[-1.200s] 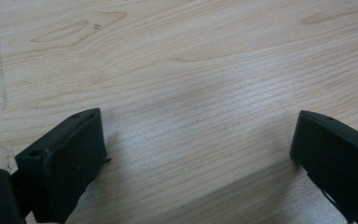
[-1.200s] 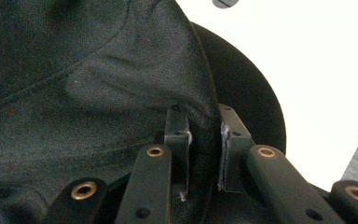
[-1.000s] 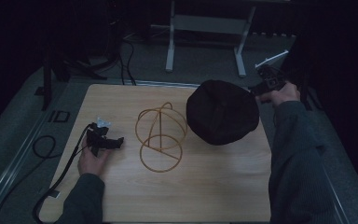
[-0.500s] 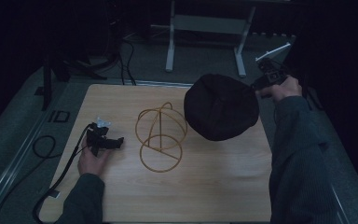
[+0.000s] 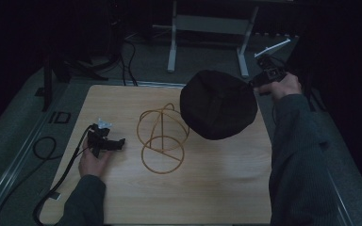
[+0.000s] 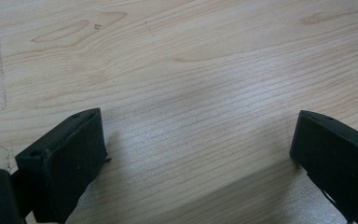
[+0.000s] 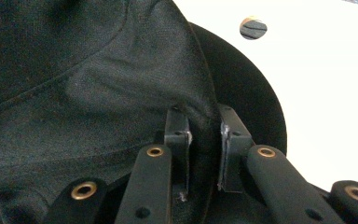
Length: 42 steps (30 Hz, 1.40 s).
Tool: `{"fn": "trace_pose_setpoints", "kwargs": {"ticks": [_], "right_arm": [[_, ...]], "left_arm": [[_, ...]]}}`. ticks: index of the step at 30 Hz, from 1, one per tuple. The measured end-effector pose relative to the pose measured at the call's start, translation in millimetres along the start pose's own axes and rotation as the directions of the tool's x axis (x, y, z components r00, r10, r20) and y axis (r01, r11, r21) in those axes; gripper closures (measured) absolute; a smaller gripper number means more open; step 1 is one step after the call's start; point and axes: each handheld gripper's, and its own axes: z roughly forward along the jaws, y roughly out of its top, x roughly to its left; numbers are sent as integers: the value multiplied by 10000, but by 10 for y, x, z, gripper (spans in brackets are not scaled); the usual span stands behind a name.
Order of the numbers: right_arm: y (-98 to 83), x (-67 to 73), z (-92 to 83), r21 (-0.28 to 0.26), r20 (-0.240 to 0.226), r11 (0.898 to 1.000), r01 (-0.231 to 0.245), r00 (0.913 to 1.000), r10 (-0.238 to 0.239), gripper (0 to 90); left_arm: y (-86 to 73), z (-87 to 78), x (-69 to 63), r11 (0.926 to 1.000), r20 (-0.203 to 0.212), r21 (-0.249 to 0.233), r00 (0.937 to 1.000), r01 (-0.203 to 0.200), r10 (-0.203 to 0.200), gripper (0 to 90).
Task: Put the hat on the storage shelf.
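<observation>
One black fabric hat [image 5: 218,104], one gold wire hat stand [image 5: 162,138], two grippers. The hat is soft woven cloth with a stitched seam and a round brim, and it hangs in the air over the far right part of the table, above and just right of the stand. Right gripper [image 7: 204,140]: jaws clamped on a fold of the hat's edge. Left gripper [image 6: 198,154]: jaws wide apart with nothing between them, resting low on the table's left side in the person's hand [image 5: 93,160].

The stand is thin wire, a flat ring base with arched hoops forming a dome. Wooden table [image 5: 217,188], pale with visible grain. Dim room; grey floor, cables [image 5: 42,150] at left, a white metal frame [image 5: 207,33] beyond.
</observation>
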Motion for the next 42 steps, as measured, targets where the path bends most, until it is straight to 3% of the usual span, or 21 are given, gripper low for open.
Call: {"fn": "trace_pose_setpoints", "kwargs": {"ticks": [42], "right_arm": [[186,367,-54,-106,-525,9975,702,9961,-707,777]], "left_arm": [[2,1,2,10000,-4,-4,10000,3,-3,31]]}}
